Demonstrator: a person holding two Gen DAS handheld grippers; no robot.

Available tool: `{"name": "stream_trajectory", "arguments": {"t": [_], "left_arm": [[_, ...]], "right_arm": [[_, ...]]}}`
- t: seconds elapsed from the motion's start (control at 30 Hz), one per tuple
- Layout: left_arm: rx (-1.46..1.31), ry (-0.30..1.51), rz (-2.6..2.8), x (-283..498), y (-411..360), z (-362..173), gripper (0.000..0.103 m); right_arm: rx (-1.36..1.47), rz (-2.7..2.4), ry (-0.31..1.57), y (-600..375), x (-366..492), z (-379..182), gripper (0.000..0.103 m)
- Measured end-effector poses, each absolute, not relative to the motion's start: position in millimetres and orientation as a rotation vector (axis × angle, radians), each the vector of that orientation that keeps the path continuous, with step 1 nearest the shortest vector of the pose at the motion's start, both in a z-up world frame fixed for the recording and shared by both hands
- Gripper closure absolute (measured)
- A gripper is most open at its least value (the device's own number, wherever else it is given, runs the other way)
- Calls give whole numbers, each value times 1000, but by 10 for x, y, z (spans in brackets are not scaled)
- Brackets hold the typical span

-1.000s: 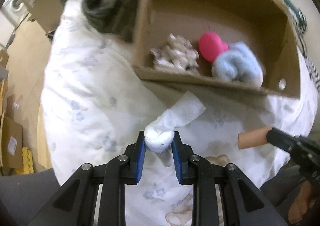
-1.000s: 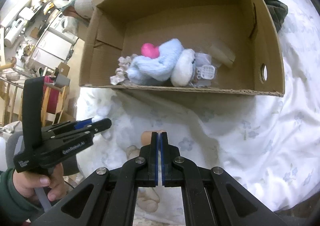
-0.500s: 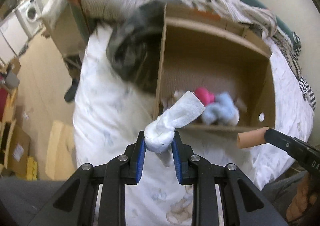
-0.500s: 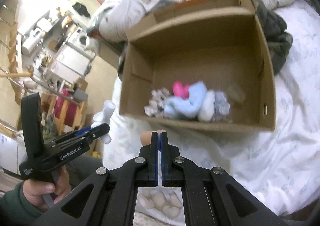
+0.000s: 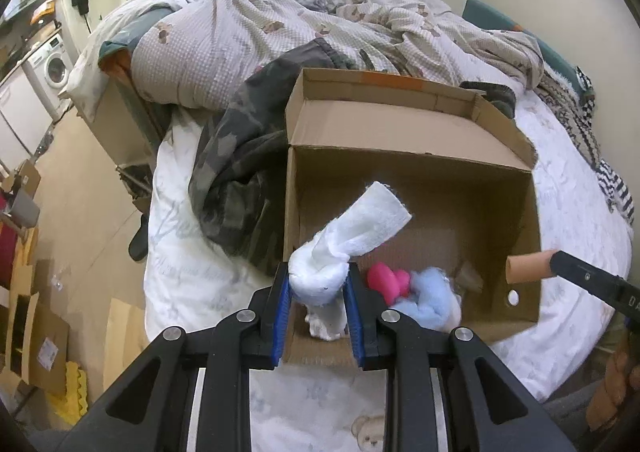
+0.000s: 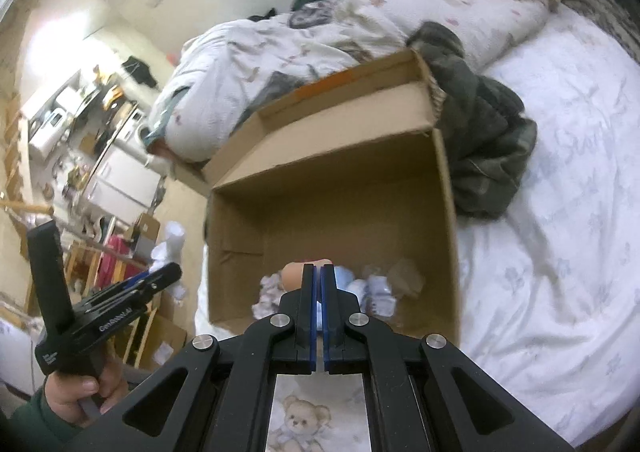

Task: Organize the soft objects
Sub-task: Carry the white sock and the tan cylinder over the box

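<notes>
Left wrist view shows the biggest change: a second ago both tools were low over the bed sheet, in front of the box's near wall, and now both have been lifted and tilted so the whole open cardboard box point(image 5: 412, 188) lies ahead and below. The left gripper point(image 5: 318, 284) is clenched on a knotted white cloth point(image 5: 348, 236), its blue fingers point(image 5: 282, 300) pressing the knot from both sides while the loose tail sticks up and right, seen over the box interior. The right gripper point(image 6: 319, 280) has its fingers closed tight on the end of a tan cardboard tube point(image 5: 528, 269), which in the left view juts out near the box's right wall; in the right wrist view only the tube's end peeks beside the fingertips. Judging by this, both items are raised over the near wall and the drop into the box looks like the next step, not yet done. Inside the box, against the near wall, lie a pink soft toy point(image 5: 386, 279), a light blue plush point(image 5: 430, 294), a crumpled pale cloth point(image 6: 272, 294) at the left, and another cardboard piece, partly hidden. The box rests on the bed point(image 5: 572, 212), beside a dark camouflage garment point(image 5: 236, 172).
</notes>
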State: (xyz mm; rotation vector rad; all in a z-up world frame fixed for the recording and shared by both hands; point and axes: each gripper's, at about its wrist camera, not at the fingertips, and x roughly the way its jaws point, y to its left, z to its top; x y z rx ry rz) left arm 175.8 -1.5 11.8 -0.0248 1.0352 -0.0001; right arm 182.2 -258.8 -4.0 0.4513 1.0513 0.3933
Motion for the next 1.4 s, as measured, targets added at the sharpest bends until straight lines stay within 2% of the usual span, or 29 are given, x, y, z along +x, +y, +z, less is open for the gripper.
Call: {"name": "stream_trajectory", "arguments": {"t": [0.63,1.27,1.4], "left_arm": [[61,1101,-31,1969,-210,-661,80],[83,1128,-47,1959,-309,-797,79],[73,1131,-50,1958,-304,-791,76]], "right_arm": [[300,353,1211,-2299,2015,-684,99],[283,337,1259,-2259,2066,-842,98],[267,333,1259,-2252,2055,-840,93]]}}
